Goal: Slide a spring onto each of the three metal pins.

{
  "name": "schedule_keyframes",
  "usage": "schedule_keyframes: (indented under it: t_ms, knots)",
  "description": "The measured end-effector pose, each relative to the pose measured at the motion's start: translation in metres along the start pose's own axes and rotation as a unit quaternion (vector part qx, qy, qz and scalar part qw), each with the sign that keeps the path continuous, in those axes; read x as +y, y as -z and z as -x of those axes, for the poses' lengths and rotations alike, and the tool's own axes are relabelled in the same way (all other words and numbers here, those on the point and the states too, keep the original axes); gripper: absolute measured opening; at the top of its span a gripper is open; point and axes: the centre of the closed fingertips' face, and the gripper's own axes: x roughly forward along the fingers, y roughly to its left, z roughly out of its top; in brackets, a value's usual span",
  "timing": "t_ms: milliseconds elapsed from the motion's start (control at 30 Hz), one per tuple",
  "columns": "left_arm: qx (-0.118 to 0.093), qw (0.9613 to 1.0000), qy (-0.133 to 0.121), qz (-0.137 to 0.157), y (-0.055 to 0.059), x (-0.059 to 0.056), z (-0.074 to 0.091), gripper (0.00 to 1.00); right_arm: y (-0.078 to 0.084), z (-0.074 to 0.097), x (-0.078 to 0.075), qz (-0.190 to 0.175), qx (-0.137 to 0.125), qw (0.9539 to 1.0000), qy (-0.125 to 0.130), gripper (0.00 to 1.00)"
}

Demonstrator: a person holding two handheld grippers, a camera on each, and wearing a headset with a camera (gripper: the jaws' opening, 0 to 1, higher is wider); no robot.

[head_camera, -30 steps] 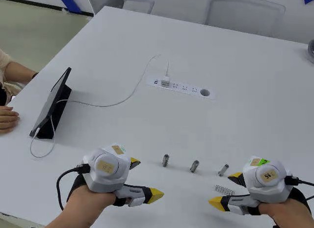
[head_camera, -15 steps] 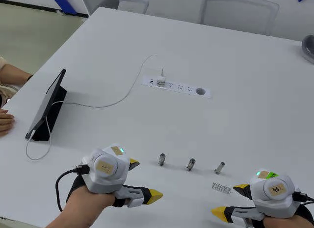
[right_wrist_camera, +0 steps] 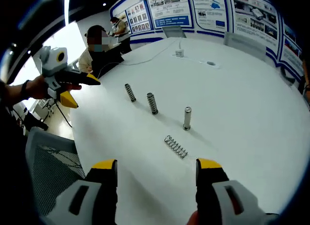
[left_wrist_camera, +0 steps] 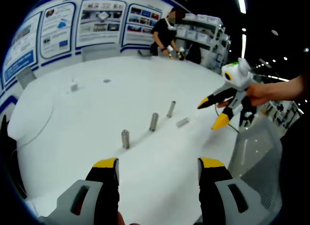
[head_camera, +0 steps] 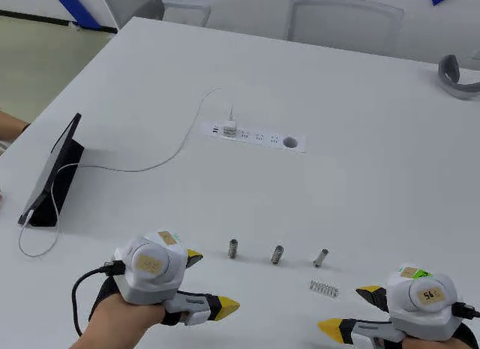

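Three metal pins stand in a row on the white table. The left pin (head_camera: 232, 248) and middle pin (head_camera: 277, 254) each carry a spring. The right pin (head_camera: 321, 257) (right_wrist_camera: 187, 117) is bare. A loose spring (head_camera: 324, 289) (right_wrist_camera: 175, 146) lies flat just in front of it. My left gripper (head_camera: 211, 281) (left_wrist_camera: 158, 163) is open and empty, left of the pins. Right of the loose spring and nearer to me, my right gripper (head_camera: 346, 308) (right_wrist_camera: 156, 164) is open too, with nothing between its fingers.
A power strip (head_camera: 251, 135) with a plugged cable sits mid-table. A dark tablet (head_camera: 49, 172) leans at the left edge. A grey headset (head_camera: 457, 71) lies at the far right. Chairs stand behind the table. Other people are at the far side in both gripper views.
The head camera has tilted, shifting the whole scene. My right gripper has drawn back from the loose spring, to the right and nearer to me. The left gripper has hardly moved.
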Motion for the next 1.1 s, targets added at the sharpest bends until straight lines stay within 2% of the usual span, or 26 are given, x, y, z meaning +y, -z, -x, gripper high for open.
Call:
schedule_keyframes:
  t_ms: [367, 433, 600, 733, 1100]
  knots:
    - [0.004, 0.9999, 0.008, -0.007, -0.008, -0.006, -0.010, 0.68, 0.005, 0.013, -0.010, -0.044, -0.038, 0.9983, 0.012, 0.69]
    - [0.005, 0.9999, 0.010, -0.010, -0.009, -0.009, -0.013, 0.68, 0.008, 0.015, -0.011, -0.053, -0.042, 0.9977, 0.006, 0.70]
    - [0.006, 0.9998, 0.014, -0.012, -0.010, -0.012, -0.017, 0.68, 0.017, 0.019, -0.015, -0.058, -0.041, 0.9974, 0.010, 0.72]
    - [0.007, 0.9998, 0.015, -0.014, -0.012, -0.015, -0.018, 0.68, 0.016, 0.021, -0.015, -0.077, -0.055, 0.9955, 0.007, 0.73]
    - [0.003, 0.9994, 0.026, -0.023, -0.018, -0.026, -0.029, 0.68, 0.017, 0.029, -0.017, -0.079, -0.066, 0.9946, 0.014, 0.74]
